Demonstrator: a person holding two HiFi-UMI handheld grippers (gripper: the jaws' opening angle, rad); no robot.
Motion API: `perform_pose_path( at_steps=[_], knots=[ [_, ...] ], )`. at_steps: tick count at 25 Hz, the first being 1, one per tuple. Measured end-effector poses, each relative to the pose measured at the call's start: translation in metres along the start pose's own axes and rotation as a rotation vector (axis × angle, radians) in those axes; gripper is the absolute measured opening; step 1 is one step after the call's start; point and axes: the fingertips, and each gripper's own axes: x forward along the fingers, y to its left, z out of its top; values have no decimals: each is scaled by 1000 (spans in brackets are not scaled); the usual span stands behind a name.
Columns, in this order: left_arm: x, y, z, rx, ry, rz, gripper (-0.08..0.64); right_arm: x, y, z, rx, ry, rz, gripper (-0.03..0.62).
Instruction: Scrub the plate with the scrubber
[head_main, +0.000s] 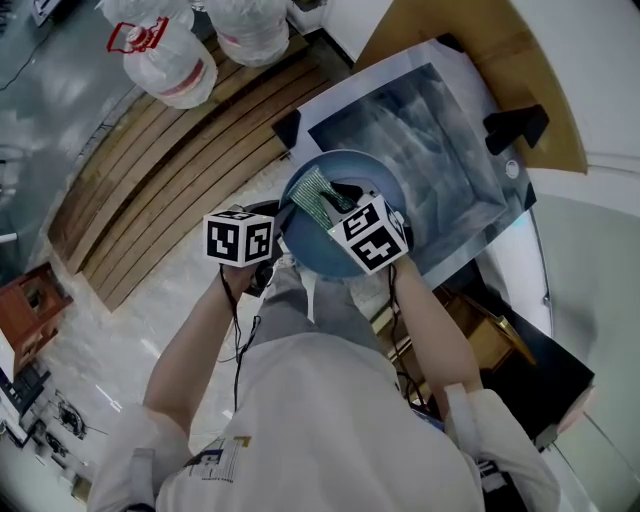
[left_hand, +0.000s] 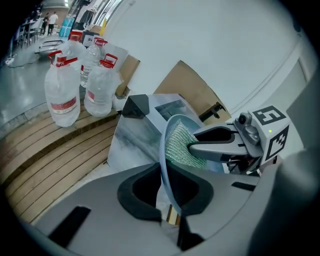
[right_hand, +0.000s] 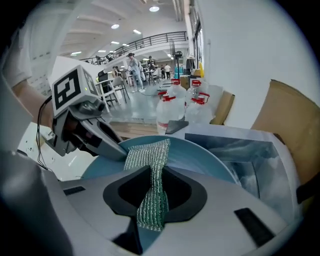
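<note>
From the head view, I keep the plate (head_main: 345, 165) over the basin (head_main: 400, 130), likely so drips fall in.

In the left gripper view, my left gripper (left_hand: 167, 192) is clamped on the plate's near rim, bracing it on edge.

In the right gripper view, my right gripper (right_hand: 154, 195) pinches the scrubber (right_hand: 150, 160), its far end flat against the plate's face.

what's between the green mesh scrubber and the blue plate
Nothing visible. The green mesh scrubber, pinched in the right gripper, lies against the face of the round blue plate; the left gripper clamps its rim.
</note>
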Motion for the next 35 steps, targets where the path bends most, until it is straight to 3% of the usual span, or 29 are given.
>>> perform_pose_path(
  at_steps=[4, 8, 13, 19, 25, 30, 35],
  knots=[
    [1, -2, 3, 10, 5, -3, 41, 6, -6, 5, -94, 26, -14, 97],
    [0, 0, 5, 10, -5, 28, 40, 12, -12, 11, -127, 18, -3, 97],
    [-1, 0, 3, -8, -2, 14, 38, 11, -19, 12, -155, 14, -11, 95],
    [-2, 0, 5, -19, -10, 23, 38, 6, -38, 10, -243, 54, -126, 89],
    [-7, 4, 9, -100, -65, 33, 31, -7, -71, -13, -329, 196, -262, 78],
    [-7, 2, 13, -113, -98, 43, 29, -26, -84, -42, -337, 299, -252, 77],
    [-7, 5, 11, -141, -128, 59, 29, -43, -55, -69, -433, 385, -176, 75]
  ],
)
